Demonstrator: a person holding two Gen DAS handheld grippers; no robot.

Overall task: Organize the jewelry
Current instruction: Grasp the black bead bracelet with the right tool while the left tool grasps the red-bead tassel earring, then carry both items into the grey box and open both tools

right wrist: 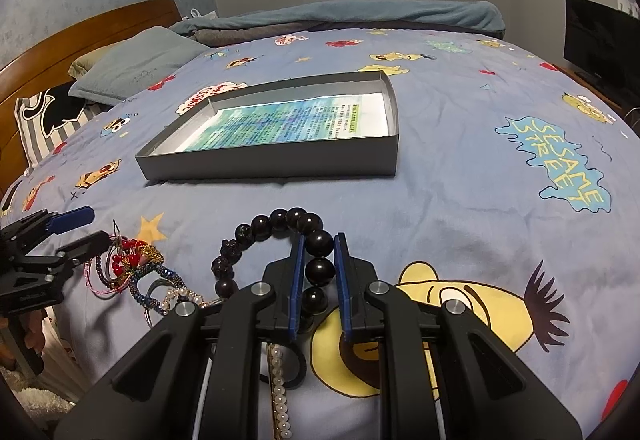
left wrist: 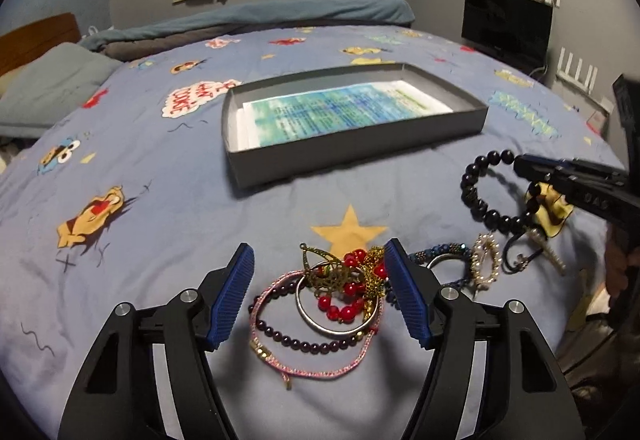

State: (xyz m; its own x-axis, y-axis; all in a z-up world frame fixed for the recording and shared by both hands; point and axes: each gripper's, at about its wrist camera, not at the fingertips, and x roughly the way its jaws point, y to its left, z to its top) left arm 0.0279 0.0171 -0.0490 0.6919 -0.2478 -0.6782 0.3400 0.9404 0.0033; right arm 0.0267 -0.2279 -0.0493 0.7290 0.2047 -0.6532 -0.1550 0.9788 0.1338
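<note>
Black beads (right wrist: 280,240) are pinched in the right gripper (right wrist: 319,240), lifted just off the bedspread (right wrist: 460,180). Left gripper (left wrist: 318,260) hangs wide open over the jewelry pile (left wrist: 332,296), touching nothing. Grey tray (right wrist: 280,160) sits farther back.

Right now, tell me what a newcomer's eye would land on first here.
Probably the black bead bracelet, pinched in the right gripper and lifted off the cartoon-print bedspread. Next, the tangled jewelry pile lying between the open pads of the left gripper. Beyond both sits a shallow grey box lined with a printed sheet.
</note>
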